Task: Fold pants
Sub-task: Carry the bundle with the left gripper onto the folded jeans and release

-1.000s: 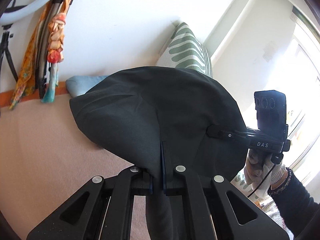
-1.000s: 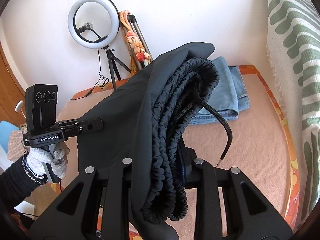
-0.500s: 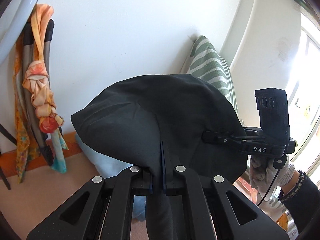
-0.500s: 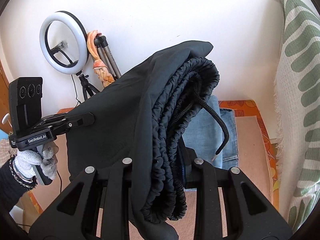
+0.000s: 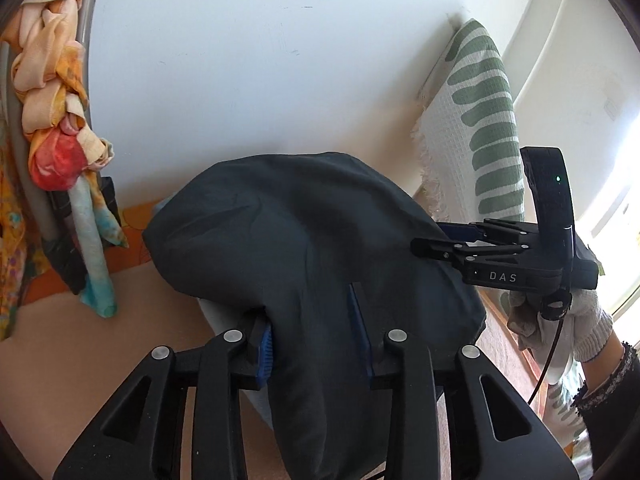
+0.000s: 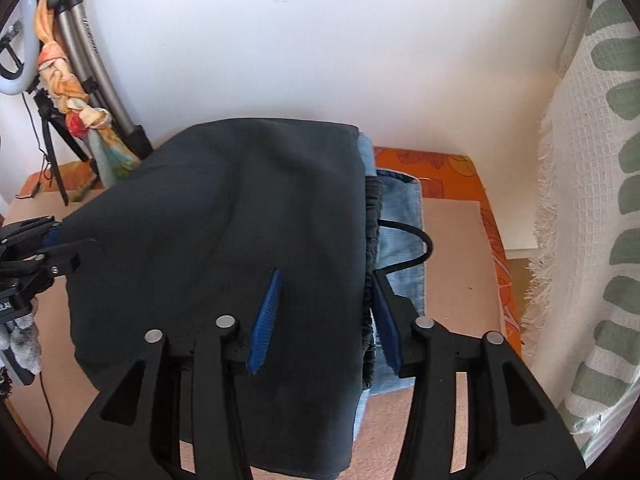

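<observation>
A white wall (image 6: 280, 40) backs the peach bed cover (image 6: 452, 240). Centre frame, the folded black pants (image 6: 240, 220) lie on folded jeans (image 6: 400, 216). The right gripper (image 6: 324, 312) and left gripper (image 5: 312, 344) both gape wide around the cloth.

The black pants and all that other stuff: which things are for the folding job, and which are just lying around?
For the job:
black pants
left gripper, fingers spread
right gripper, fingers spread
folded jeans underneath, probably an earlier fold

Just lying around:
green-striped blanket
knotted orange scarf
tripod
ring light
</observation>
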### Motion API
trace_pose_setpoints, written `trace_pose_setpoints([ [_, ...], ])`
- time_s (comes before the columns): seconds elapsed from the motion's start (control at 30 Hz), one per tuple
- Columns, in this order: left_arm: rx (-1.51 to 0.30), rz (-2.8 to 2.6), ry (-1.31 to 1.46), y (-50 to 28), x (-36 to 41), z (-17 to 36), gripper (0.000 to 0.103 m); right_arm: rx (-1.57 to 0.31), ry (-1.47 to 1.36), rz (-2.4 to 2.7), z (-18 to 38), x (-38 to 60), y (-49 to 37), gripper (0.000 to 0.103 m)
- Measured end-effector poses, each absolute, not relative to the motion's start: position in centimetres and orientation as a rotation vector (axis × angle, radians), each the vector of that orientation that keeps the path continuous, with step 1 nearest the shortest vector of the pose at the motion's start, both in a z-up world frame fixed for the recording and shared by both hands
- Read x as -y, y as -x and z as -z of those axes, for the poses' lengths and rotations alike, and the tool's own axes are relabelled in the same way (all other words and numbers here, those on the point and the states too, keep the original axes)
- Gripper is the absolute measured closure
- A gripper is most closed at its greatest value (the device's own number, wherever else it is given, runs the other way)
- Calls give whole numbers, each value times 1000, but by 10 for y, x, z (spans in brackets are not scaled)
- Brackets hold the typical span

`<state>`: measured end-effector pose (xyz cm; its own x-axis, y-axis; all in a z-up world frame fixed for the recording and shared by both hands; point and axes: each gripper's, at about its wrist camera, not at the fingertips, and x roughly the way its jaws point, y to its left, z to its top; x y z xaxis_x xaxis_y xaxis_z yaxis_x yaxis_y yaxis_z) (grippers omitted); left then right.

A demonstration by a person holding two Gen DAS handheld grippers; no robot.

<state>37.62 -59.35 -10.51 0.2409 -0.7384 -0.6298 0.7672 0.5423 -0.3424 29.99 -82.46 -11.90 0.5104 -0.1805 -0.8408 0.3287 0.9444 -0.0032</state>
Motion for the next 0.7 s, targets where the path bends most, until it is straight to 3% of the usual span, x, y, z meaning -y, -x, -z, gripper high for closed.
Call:
trace_pose_setpoints([
  [0.07, -837, 1020, -41, -377, 587, 104, 60, -967, -210, 309, 119, 828, -291, 48],
  [0.23, -831, 1000, -59, -372, 571, 97, 60, -929, -234, 357, 112, 826, -269, 44],
  [0.33, -819, 996, -59, -365, 557, 88, 60, -889, -244, 373, 98, 823, -253, 35],
  [0.4, -812, 995, -48, -359, 546, 81, 54, -870, -250, 371, 87, 816, -245, 35],
  [0.6, -768, 1000, -43, -331, 522, 52, 53, -826, -243, 393, 59, 782, -218, 25],
  [0.7, -739, 1010, -41, -310, 509, 37, 44, -815, -234, 400, 45, 759, -204, 25],
])
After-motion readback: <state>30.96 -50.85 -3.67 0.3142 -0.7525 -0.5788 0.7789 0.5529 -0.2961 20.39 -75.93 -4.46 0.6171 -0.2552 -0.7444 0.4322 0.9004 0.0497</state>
